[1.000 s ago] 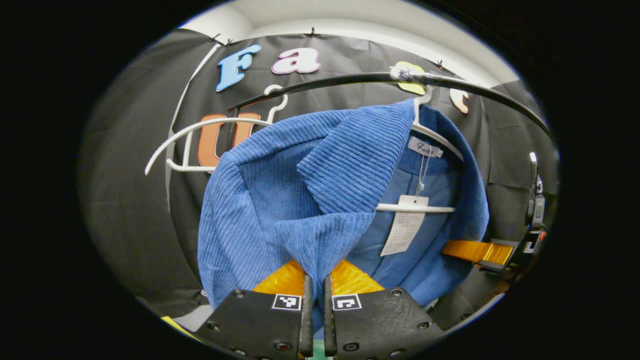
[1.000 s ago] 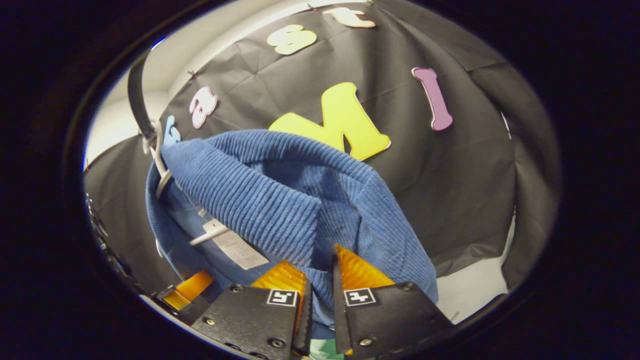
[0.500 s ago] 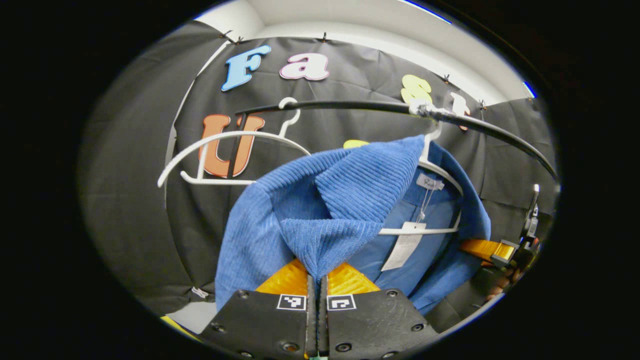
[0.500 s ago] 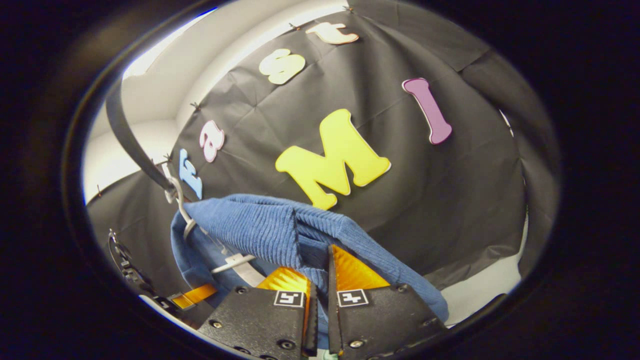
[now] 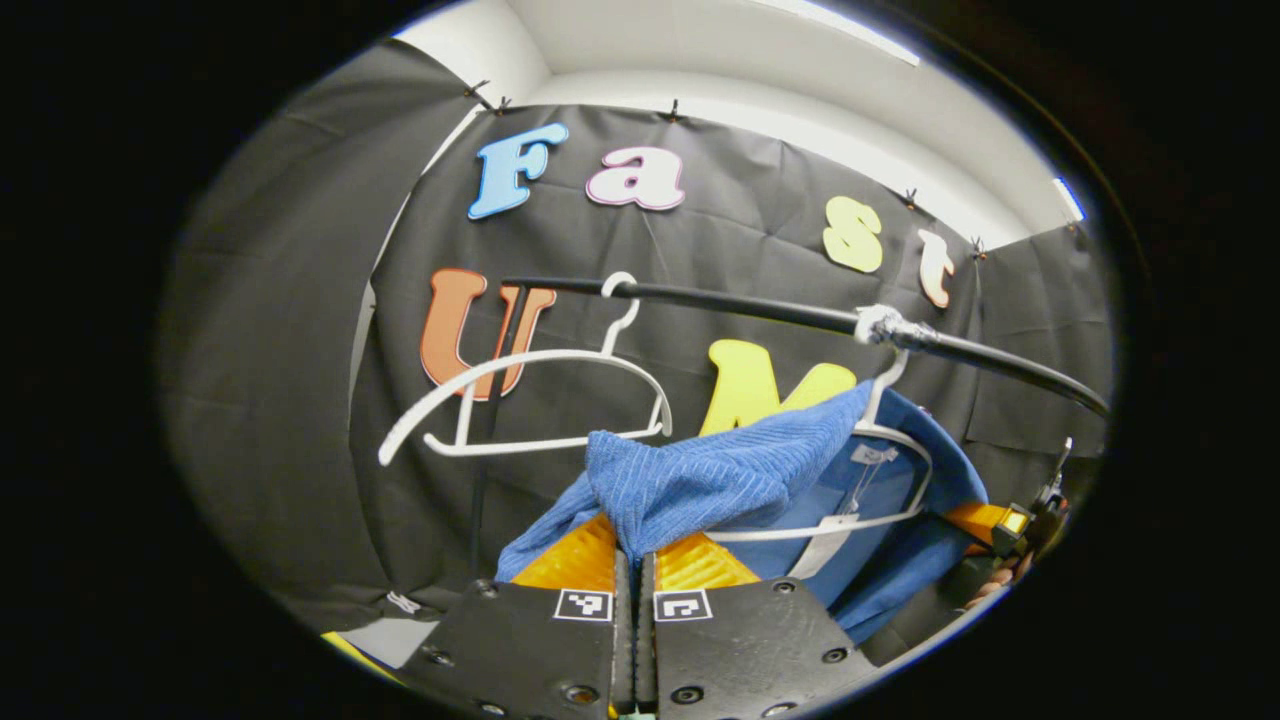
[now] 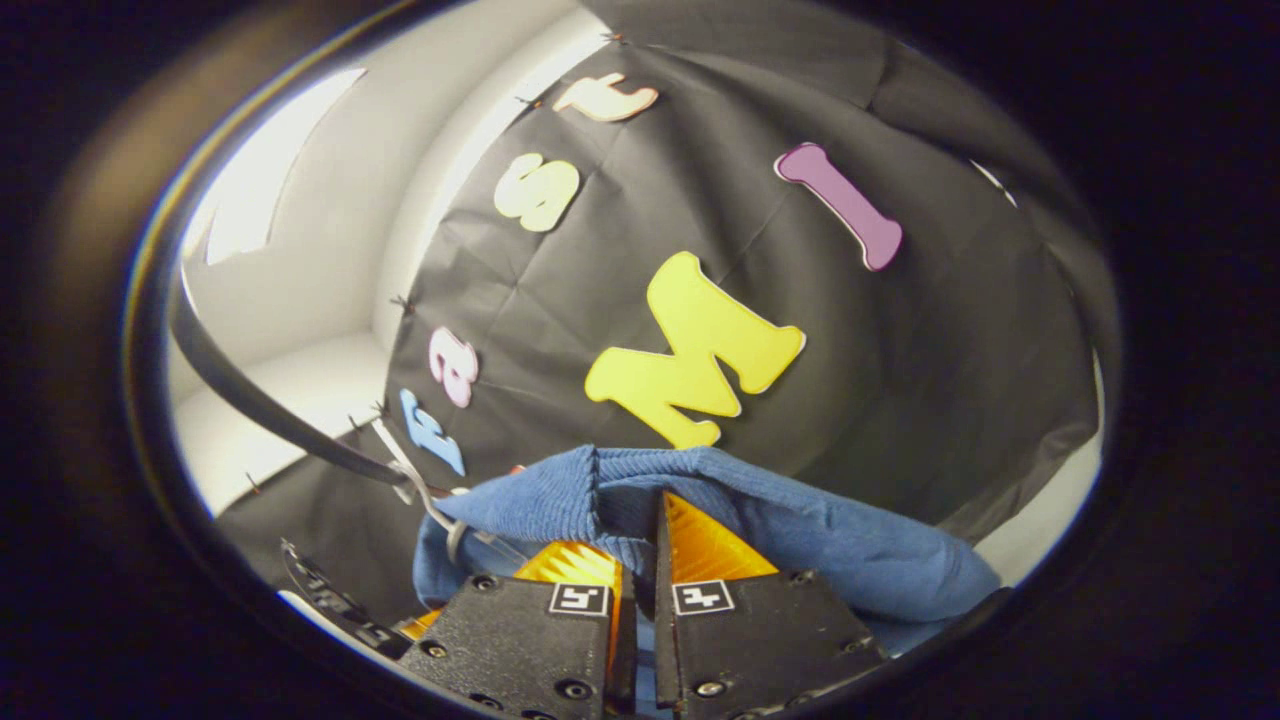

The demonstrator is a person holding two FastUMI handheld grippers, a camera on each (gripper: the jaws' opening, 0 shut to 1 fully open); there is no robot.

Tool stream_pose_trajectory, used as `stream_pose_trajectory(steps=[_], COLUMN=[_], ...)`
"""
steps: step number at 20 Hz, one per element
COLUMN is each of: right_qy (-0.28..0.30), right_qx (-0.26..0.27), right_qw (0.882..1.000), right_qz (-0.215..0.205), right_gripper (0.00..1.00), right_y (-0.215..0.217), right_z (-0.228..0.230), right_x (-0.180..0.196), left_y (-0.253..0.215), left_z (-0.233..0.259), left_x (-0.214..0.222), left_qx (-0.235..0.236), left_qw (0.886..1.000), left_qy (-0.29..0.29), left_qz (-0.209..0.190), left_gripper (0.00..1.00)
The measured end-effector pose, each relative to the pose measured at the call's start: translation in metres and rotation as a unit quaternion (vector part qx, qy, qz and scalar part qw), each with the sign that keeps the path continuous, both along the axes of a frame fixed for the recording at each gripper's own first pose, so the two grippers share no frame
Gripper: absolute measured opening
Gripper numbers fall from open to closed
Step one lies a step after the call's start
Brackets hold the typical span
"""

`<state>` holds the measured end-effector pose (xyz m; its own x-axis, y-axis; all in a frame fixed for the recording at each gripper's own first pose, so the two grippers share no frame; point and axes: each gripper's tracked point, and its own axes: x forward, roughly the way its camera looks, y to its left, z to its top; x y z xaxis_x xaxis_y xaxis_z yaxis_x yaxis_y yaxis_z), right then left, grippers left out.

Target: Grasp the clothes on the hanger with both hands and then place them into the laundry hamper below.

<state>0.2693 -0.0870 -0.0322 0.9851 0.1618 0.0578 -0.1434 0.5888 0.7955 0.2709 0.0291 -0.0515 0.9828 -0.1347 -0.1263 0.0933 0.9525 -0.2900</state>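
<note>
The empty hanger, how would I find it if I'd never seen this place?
Find the black rail running across the dark cloth wall. Two white hangers hook over it. The empty hanger hangs bare toward the rail's left end in the left gripper view, while the other hanger carries the blue top.

Bare hanger and rail before the booth wall

An empty white hanger point(image 5: 520, 400) hangs by its hook on a black rail point(image 5: 740, 308). Behind it is the black cloth wall point(image 5: 280, 330), with a white ceiling point(image 5: 760, 50) above.
</note>
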Motion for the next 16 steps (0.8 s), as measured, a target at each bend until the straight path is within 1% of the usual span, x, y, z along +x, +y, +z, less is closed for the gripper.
stream_pose_trajectory(steps=[1,2,6,7,8,11,12,13,16], right_qy=[-0.003,-0.007,-0.028,-0.027,-0.027,-0.025,-0.026,-0.025,-0.024], right_qx=[0.010,0.013,0.002,0.001,0.002,0.003,0.000,-0.008,-0.030], right_qw=[1.000,1.000,1.000,1.000,1.000,1.000,1.000,1.000,0.999], right_qz=[0.000,0.000,0.003,0.001,0.000,0.007,0.008,0.013,0.026], right_gripper=[0.10,0.10,0.10,0.10,0.10,0.10,0.10,0.10,0.10], right_y=[-0.005,-0.008,-0.014,-0.018,-0.021,-0.021,-0.023,-0.025,-0.028], right_z=[0.003,0.006,0.026,0.027,0.027,0.030,0.030,0.029,0.029], right_x=[0.003,0.006,0.011,0.015,0.019,0.027,0.030,0.032,0.033], left_y=[0.001,0.003,0.014,0.015,0.016,0.024,0.024,0.024,0.023], left_z=[0.004,0.006,0.026,0.028,0.031,0.043,0.046,0.047,0.045], left_x=[0.002,0.003,0.008,0.012,0.014,0.020,0.022,0.026,0.032], left_qx=[-0.001,-0.002,-0.007,-0.008,-0.008,0.000,-0.002,-0.004,-0.003], left_qw=[1.000,1.000,1.000,1.000,1.000,0.999,0.999,0.999,0.999], left_qy=[-0.003,-0.006,-0.023,-0.023,-0.027,-0.035,-0.035,-0.035,-0.024], left_qz=[-0.002,-0.003,0.007,0.004,0.002,0.001,-0.003,-0.009,-0.027], left_gripper=[0.04,0.01,0.01,0.07,0.01,0.01,0.07,0.01,0.01])
